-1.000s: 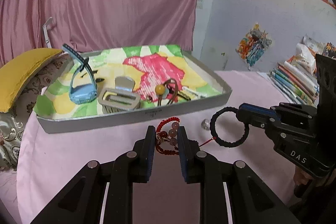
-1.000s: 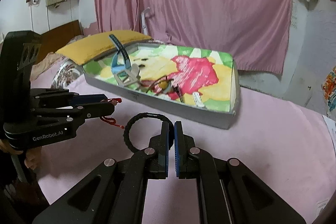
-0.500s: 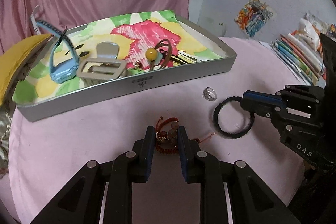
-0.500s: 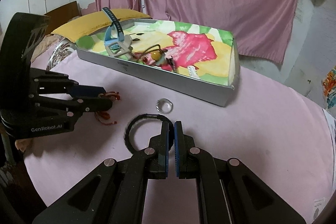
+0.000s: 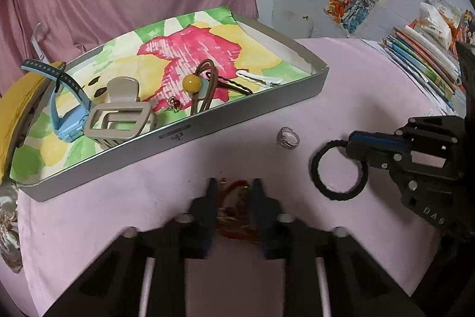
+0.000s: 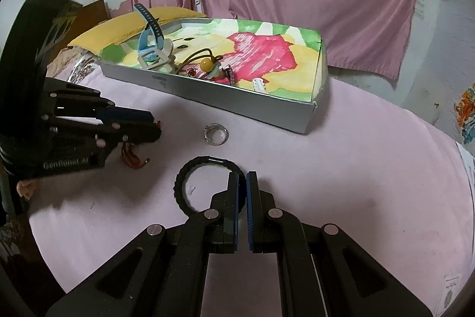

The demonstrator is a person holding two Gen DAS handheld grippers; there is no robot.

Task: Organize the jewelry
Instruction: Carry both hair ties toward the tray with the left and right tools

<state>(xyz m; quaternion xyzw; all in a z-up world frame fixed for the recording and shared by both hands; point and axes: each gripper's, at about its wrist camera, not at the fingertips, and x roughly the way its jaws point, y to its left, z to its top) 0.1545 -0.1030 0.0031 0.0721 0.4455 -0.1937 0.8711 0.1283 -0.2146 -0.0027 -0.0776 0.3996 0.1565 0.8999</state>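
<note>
left gripper (image 5: 233, 192): our jaws have just been closing on the red cord bracelet (image 5: 234, 208) w/ beads; it sits between them, low over the pink bench (image 5: 341, 85). We'd say pads are on it, since it bunches up there.
right gripper (image 6: 242, 183): jaws pinched tight on the rim of the black braided ring bracelet (image 6: 202, 183), the rest of the loop sticking out to the left.
why held so: prob bc both bracelets are headed for the tray (image 5: 237, 118), one per hand, edge grips so the loops hang free.
tray contents: blue watch (image 5: 63, 109), beige claw clip (image 5: 118, 115), brown hair tie w/ yellow bead (image 5: 196, 85), white clip (image 5: 258, 77), tiny red earring thing (image 5: 173, 104), all on the floral liner.
silver ring (image 5: 288, 137): loose on the bench, just beside the tray front, between the two grippers. Untouched afaict.
left view only: books (image 5: 421, 61) stacked far right; our own jaws are blurry here tho.
right view only: the red tassel (image 6: 133, 158) dangling under the left gripper, touching the cloth; a fingertip (image 6: 25, 187) behind that tool.
</note>
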